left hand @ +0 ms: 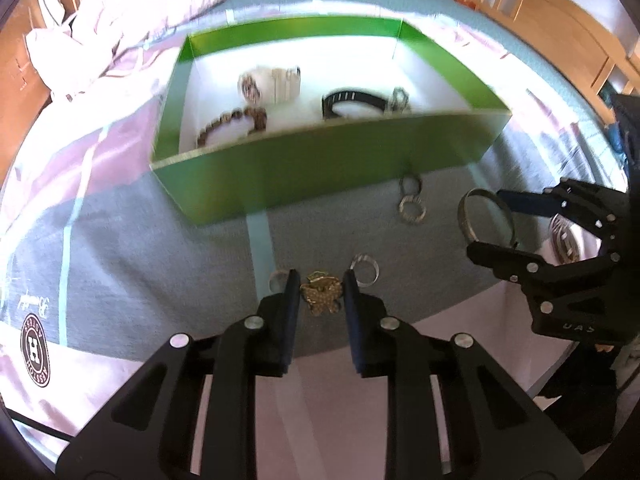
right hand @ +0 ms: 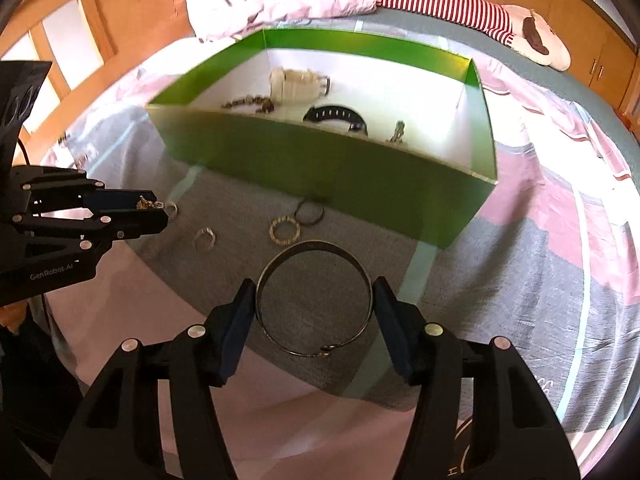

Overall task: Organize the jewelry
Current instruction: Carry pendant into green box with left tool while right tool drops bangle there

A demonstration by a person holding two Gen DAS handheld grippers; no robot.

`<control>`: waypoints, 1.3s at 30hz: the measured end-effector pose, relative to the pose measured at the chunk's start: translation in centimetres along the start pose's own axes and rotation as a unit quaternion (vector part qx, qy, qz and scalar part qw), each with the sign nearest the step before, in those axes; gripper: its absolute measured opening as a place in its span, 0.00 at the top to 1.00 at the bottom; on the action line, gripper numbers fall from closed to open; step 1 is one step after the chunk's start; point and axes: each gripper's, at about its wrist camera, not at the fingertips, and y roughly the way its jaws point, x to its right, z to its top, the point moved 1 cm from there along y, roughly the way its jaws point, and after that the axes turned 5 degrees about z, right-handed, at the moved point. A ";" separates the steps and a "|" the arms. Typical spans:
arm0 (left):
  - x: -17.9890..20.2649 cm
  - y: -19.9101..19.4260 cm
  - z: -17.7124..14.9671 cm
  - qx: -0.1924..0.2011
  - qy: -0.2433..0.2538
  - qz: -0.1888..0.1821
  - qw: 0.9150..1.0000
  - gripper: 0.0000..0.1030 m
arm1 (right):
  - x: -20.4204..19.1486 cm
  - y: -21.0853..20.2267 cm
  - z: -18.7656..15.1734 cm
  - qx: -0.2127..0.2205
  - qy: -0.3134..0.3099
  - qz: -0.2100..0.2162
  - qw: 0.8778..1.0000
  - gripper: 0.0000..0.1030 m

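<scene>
Pinching a small gold filigree brooch low in the frame, the left hand-held gripper could drop it on the bed; the right hand-held gripper clamps a thin metal bangle — it may spring free before reaching the green cardboard box.

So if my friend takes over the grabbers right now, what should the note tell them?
Left gripper: shut on the gold butterfly piece.
Right gripper: pads against the big metal bangle.
Green box: already holds a bead bracelet, a black band, a whitish watch and a small metal piece.
Left on the bedspread: the rings in front of the box, including a sparkly ring and a dark ring. Box both held pieces first, then those.
</scene>
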 end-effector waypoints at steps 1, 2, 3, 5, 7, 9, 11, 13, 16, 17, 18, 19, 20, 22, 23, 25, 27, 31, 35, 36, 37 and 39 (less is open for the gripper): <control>0.0 -0.3 0.1 0.006 -0.001 -0.001 1.000 0.79 | -0.1 -0.4 0.1 0.005 0.001 0.000 1.000 0.43; 0.0 -0.5 0.1 0.011 -0.002 -0.001 1.000 0.79 | -0.3 -0.7 0.2 0.010 -0.001 -0.001 1.000 0.43; -0.1 -0.9 0.3 0.017 -0.002 0.000 1.000 0.79 | -0.5 -1.2 0.5 0.018 -0.005 -0.002 1.000 0.43; -0.1 -1.4 0.8 0.022 0.000 0.002 1.000 0.79 | -1.0 -2.2 1.2 0.037 -0.017 -0.003 0.999 0.43; -0.4 -2.3 2.0 0.031 0.003 0.009 0.999 0.79 | -1.3 -2.9 2.2 0.050 -0.023 -0.003 0.998 0.43; -1.0 -3.6 3.6 0.054 -0.006 0.011 0.998 0.79 | -1.5 -3.8 3.4 0.066 -0.027 -0.010 0.997 0.43; -1.9 -4.7 5.3 0.072 -0.015 0.012 0.997 0.78 | -1.3 -4.6 4.7 0.083 -0.023 -0.013 0.996 0.43; -2.1 -4.9 6.9 0.080 -0.020 0.022 0.996 0.78 | -1.0 -5.1 6.1 0.093 -0.018 -0.012 0.995 0.43; -3.0 -4.2 9.0 0.080 -0.031 0.027 0.996 0.78 | -0.2 -4.8 7.9 0.104 -0.020 -0.026 0.994 0.43; -3.2 -3.5 9.5 0.075 -0.033 0.029 0.996 0.78 | -0.1 -4.6 8.2 0.105 -0.019 -0.031 0.994 0.43; -3.3 -2.9 9.9 0.070 -0.032 0.031 0.997 0.78 | 0.3 -4.0 8.6 0.104 -0.014 -0.033 0.994 0.43; -3.3 -2.3 10.2 0.067 -0.030 0.034 0.997 0.78 | 0.7 -3.5 9.0 0.101 -0.006 -0.033 0.994 0.43; -3.4 -1.8 10.4 0.064 -0.029 0.038 0.997 0.78 | 1.2 -3.0 9.3 0.098 0.006 -0.030 0.995 0.43; -3.6 -1.1 10.5 0.059 -0.028 0.043 0.997 0.78 | 2.1 -2.0 10.0 0.091 0.027 -0.029 0.995 0.43; -3.7 -0.5 10.6 0.054 -0.028 0.048 0.997 0.78 | 2.2 -1.6 10.2 0.089 0.031 -0.032 0.995 0.43; -4.0 0.5 10.7 0.045 -0.027 0.053 0.997 0.78 | 2.7 -0.7 10.5 0.083 0.036 -0.044 0.995 0.43; -4.2 1.2 10.9 0.041 -0.030 0.056 0.997 0.78 | 3.0 0.0 10.7 0.077 0.037 -0.055 0.995 0.43; -4.2 2.1 11.1 0.036 -0.035 0.056 0.997 0.68 | 3.2 0.1 10.5 0.075 0.039 -0.056 0.995 0.32; -3.8 0.8 10.6 0.041 -0.029 0.049 0.998 0.64 | 2.6 -1.9 10.1 0.083 0.024 -0.046 0.995 0.31; -3.7 0.3 10.2 0.043 -0.028 0.044 0.998 0.62 | 2.4 -2.3 9.8 0.083 0.023 -0.038 0.996 0.31; -3.6 -0.2 9.8 0.044 -0.028 0.038 0.998 0.62 | 2.2 -3.0 9.0 0.082 0.022 -0.021 0.996 0.31; -3.2 -1.2 8.4 0.040 -0.027 0.023 0.999 0.61 | 2.0 -3.6 7.8 0.077 0.021 0.003 0.997 0.31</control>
